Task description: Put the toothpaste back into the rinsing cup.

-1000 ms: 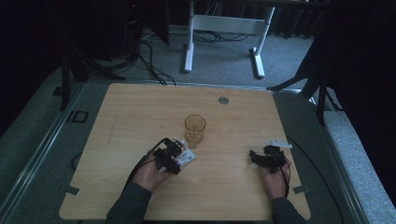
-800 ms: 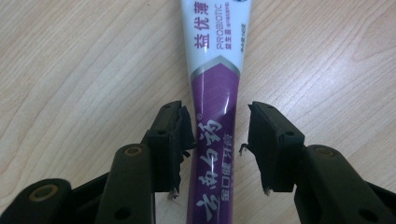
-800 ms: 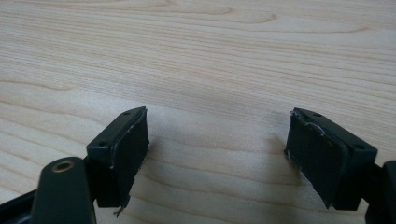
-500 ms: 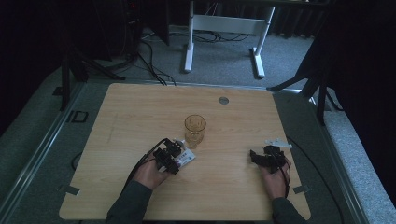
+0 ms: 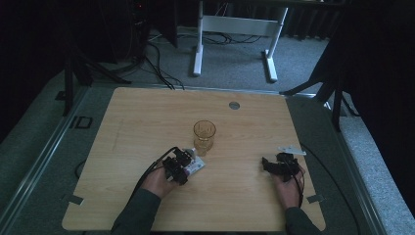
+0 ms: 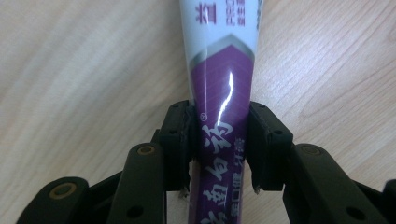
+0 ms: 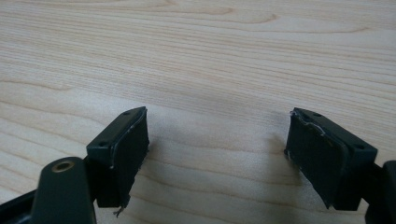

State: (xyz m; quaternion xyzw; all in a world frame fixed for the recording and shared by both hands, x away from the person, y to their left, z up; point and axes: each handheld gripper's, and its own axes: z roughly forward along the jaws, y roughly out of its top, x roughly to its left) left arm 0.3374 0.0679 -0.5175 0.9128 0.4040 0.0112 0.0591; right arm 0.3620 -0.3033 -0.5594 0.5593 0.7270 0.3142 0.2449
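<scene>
Our left tongs (image 6: 218,140) have just been closing and now pinch the toothpaste tube (image 6: 223,88), lying on the bench (image 5: 147,117) at 7 o'clock from the glass (image 5: 204,136). Lifting remains. Right tongs (image 7: 217,154) wide open, empty.

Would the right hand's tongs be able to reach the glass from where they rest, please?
Probably yes: the right tongs stand open with nothing between them, and bare table lies between them and the glass; the left tongs clamp the toothpaste tube off that path.
</scene>
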